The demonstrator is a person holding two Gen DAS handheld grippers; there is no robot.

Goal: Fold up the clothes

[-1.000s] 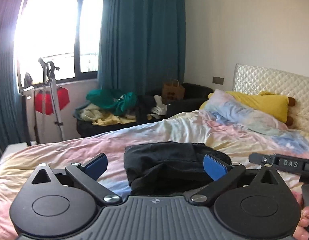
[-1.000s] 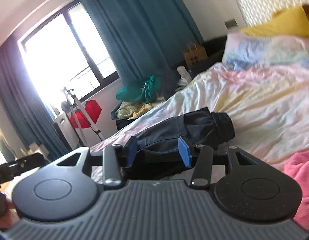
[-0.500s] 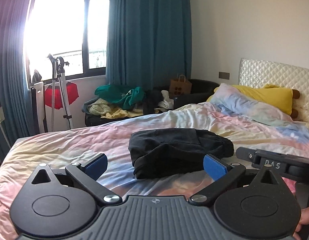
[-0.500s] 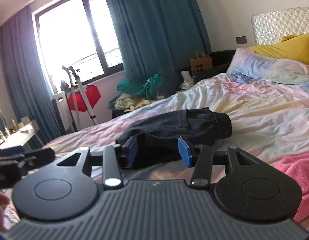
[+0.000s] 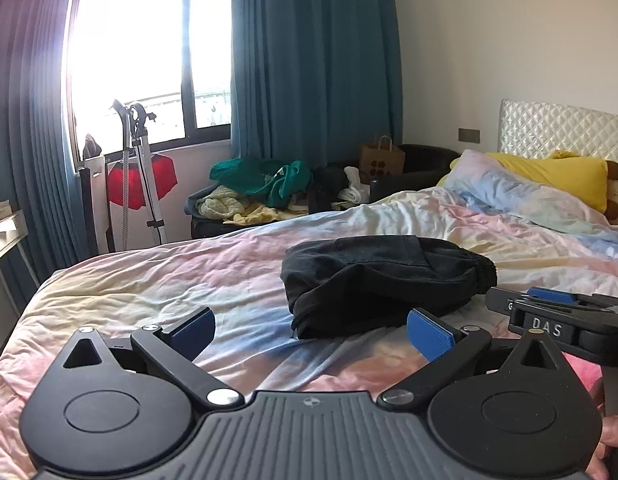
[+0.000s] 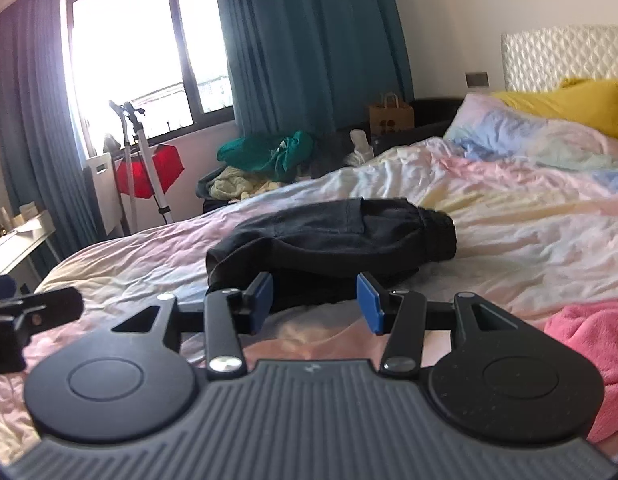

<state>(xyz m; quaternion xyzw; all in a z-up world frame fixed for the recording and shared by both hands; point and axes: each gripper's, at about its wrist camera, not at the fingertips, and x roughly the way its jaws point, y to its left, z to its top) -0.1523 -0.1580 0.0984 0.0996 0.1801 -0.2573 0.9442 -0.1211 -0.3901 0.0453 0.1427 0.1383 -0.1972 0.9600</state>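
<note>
Black garment (image 5: 385, 280) lies folded in a compact bundle mid-bed (image 5: 149, 280); nearest us, left tongs (image 5: 311, 330) gape wide and right tongs (image 6: 315, 300) part-spread, both empty. They hang short of its near edge, probably because this fold looks finished. Beyond, pillows (image 5: 549, 184) line the head edge.

One black garment (image 5: 385, 280) on the bed (image 5: 169, 284) — one pink garment (image 6: 589, 344) near right. Two pillows far right — one pastel (image 5: 521, 196), one yellow (image 5: 557, 176). One paper bag (image 5: 381, 156).
</note>
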